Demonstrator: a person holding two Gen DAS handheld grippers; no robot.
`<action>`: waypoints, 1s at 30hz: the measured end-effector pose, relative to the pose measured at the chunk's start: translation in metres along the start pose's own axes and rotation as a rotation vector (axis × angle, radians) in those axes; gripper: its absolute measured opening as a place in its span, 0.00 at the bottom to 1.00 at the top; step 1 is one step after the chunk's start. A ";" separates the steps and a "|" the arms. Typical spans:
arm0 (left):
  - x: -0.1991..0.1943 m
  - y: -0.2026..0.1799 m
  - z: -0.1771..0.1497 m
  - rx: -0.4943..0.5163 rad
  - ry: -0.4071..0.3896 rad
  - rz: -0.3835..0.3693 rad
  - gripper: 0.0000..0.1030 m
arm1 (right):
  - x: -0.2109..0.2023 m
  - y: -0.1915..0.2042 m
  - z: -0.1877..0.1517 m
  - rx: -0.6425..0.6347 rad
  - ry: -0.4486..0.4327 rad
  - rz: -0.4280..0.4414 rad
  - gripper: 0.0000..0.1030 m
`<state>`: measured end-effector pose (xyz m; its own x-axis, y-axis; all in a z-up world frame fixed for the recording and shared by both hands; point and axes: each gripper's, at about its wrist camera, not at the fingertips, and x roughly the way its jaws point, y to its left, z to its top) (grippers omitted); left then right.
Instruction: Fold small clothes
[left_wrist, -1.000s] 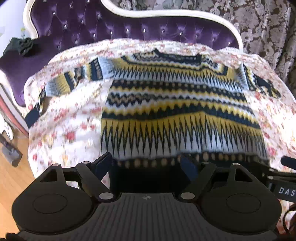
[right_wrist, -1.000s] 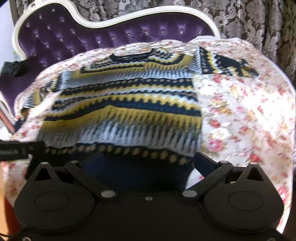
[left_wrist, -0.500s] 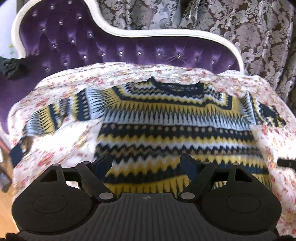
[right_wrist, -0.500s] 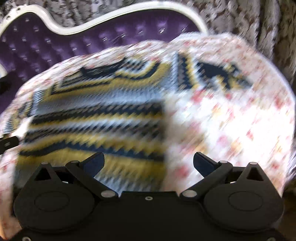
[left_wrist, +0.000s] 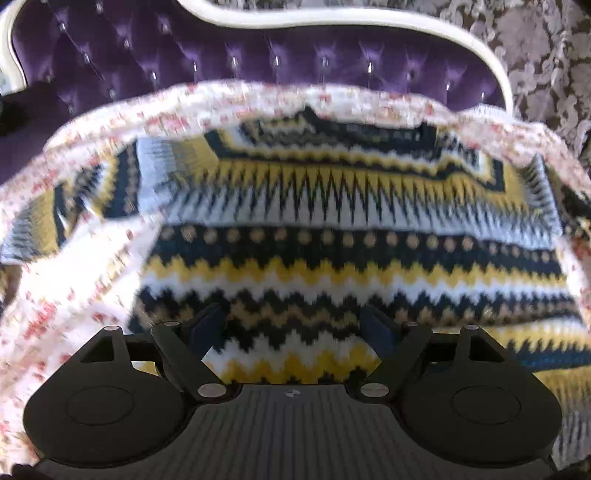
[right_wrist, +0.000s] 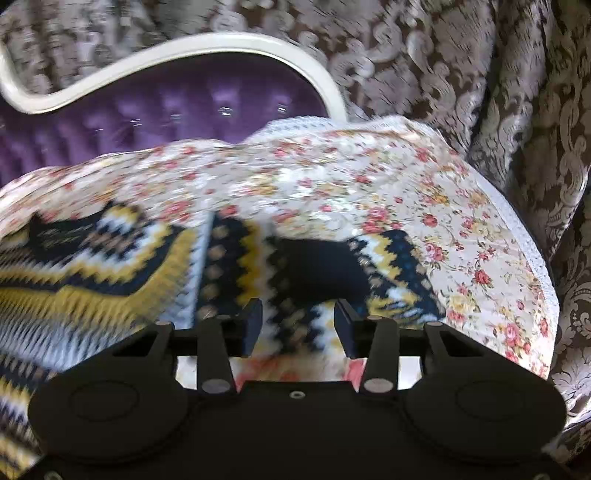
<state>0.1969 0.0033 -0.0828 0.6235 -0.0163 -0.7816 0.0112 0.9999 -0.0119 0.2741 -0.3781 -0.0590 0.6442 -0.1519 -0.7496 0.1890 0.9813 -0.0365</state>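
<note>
A knitted sweater (left_wrist: 332, 258) in yellow, navy and white zigzag bands lies flat, face up, on a floral sheet (left_wrist: 74, 288), with its sleeves spread out. My left gripper (left_wrist: 291, 326) hovers open over the middle of its body, and nothing sits between the fingers. In the right wrist view my right gripper (right_wrist: 298, 317) is above the sweater's right sleeve (right_wrist: 317, 266), near the dark cuff. Its jaws are closing. The sleeve shows in the gap beyond them, and the pads do not visibly press on it.
The sheet covers the seat of a purple tufted sofa with a cream frame (left_wrist: 258, 55). A brown patterned curtain (right_wrist: 480, 92) hangs behind it and to the right. The sheet's lace edge (right_wrist: 517, 236) drops away just right of the sleeve.
Both grippers have moved from the hem up over the sweater. The right one swung right to the sleeve and its jaws narrowed. The left one stayed open.
</note>
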 end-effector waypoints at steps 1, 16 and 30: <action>0.005 0.001 -0.004 -0.002 0.013 0.000 0.78 | 0.004 -0.002 0.002 0.011 0.000 0.000 0.51; 0.005 0.003 -0.017 -0.017 -0.029 0.009 0.87 | 0.078 -0.007 0.022 0.041 0.085 -0.040 0.53; 0.004 0.004 -0.015 -0.013 -0.019 -0.005 0.86 | -0.004 -0.134 0.041 0.211 -0.027 -0.205 0.14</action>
<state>0.1871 0.0077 -0.0953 0.6383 -0.0216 -0.7695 0.0045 0.9997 -0.0243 0.2765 -0.5133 -0.0241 0.5960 -0.3501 -0.7227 0.4651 0.8841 -0.0448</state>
